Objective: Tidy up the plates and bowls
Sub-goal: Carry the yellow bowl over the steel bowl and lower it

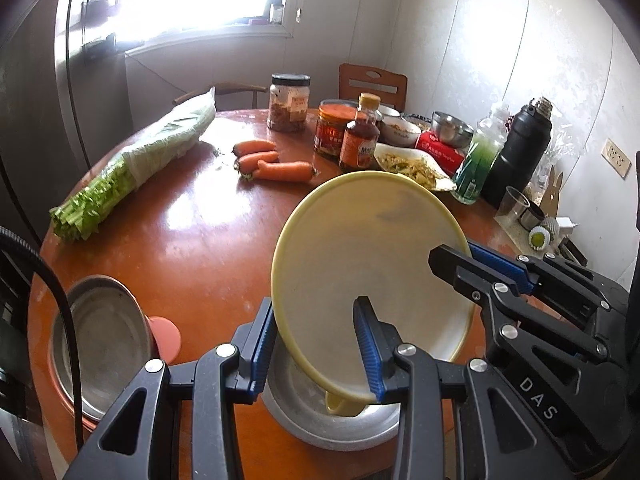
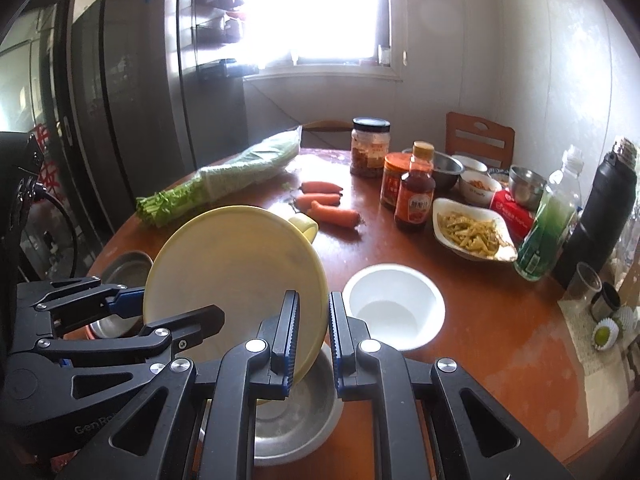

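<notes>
A yellow bowl (image 1: pixel 372 248) with a small handle (image 2: pixel 305 225) hangs tilted on edge over a shallow metal dish (image 1: pixel 320 424) at the table's near side. My left gripper (image 1: pixel 314 350) is shut on the bowl's rim, one finger inside and one outside. The right gripper (image 2: pixel 314 338) is shut on the opposite rim of the yellow bowl (image 2: pixel 236 264). Each gripper shows in the other's view: the right gripper (image 1: pixel 472 260) at the right, the left gripper (image 2: pixel 160 308) at the left. The metal dish (image 2: pixel 296 432) lies right under the bowl.
A white bowl (image 2: pixel 394 304) stands right of the dish. A second metal bowl (image 1: pixel 104 340) sits at the left table edge. Carrots (image 1: pixel 276 164), bagged celery (image 1: pixel 132 168), jars, sauce bottles, a plate of food (image 2: pixel 472 232) and a black flask (image 2: pixel 600 216) crowd the far side.
</notes>
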`<state>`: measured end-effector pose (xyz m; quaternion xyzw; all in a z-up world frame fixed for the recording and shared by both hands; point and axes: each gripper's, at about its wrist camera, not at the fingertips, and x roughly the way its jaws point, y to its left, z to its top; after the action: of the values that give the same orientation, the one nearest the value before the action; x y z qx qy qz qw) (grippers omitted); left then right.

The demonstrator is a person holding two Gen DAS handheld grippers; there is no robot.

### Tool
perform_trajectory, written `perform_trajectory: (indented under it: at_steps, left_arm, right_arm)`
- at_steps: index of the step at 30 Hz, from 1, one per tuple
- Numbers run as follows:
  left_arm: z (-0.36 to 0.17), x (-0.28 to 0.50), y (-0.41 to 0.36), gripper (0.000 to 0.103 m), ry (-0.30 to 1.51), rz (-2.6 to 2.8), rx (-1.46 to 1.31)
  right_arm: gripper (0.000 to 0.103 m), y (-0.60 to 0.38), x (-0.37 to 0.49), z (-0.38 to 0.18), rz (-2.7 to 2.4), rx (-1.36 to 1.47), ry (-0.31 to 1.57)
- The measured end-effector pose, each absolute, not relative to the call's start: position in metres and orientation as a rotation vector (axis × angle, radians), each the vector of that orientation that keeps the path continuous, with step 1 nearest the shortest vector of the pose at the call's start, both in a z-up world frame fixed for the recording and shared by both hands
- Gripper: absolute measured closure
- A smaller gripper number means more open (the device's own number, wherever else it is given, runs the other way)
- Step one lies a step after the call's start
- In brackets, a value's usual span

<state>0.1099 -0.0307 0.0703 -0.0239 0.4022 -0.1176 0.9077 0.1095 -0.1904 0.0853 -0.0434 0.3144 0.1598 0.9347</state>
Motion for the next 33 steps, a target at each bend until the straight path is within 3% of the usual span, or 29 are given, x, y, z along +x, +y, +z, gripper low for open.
perform_trajectory:
  at_steps: [33]
  left_arm:
    - [0.004,0.108,-0.031,0.064,0.877,-0.259,-0.022]
  right_arm:
    - [0.088,-0.189,0.111,0.015,0.302,-0.066,0.76]
